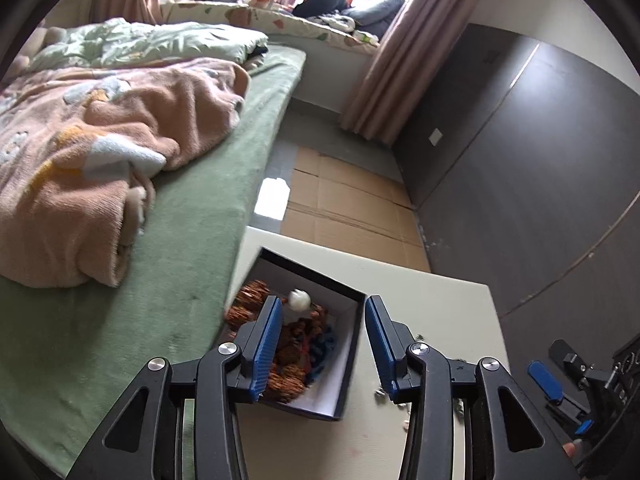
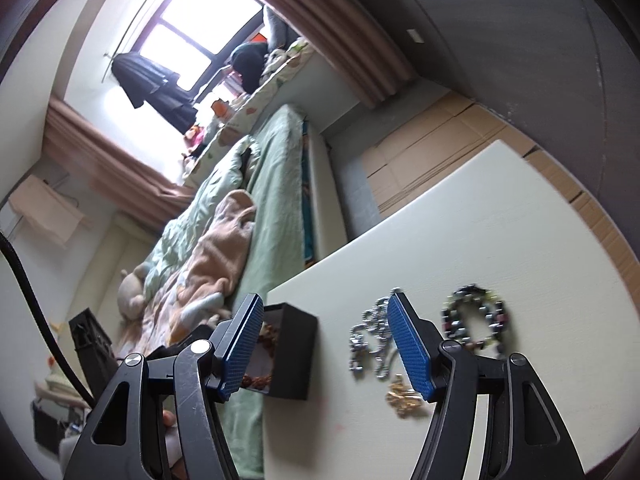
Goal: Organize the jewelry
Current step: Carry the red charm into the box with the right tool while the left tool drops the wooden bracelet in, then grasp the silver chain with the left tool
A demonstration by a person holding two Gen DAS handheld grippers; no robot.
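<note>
A black box (image 1: 352,344) with a white inside stands on the cream table (image 1: 420,292) at its left edge. It holds brown bead strings (image 1: 288,360), a white bead (image 1: 299,300) and a blue piece. My left gripper (image 1: 324,348) is open and empty just above the box. In the right wrist view the box (image 2: 294,344) is at left. A silver chain (image 2: 370,338), a gold piece (image 2: 402,398) and a dark bead bracelet (image 2: 474,320) lie on the table. My right gripper (image 2: 324,348) is open and empty above the table, between box and chain.
A bed with a green sheet (image 1: 192,248) and a pink blanket (image 1: 100,152) adjoins the table's left side. Flattened cardboard (image 1: 348,204) covers the floor beyond the table. A dark wardrobe (image 1: 520,152) stands at right. The right gripper (image 1: 560,384) shows at the left wrist view's lower right.
</note>
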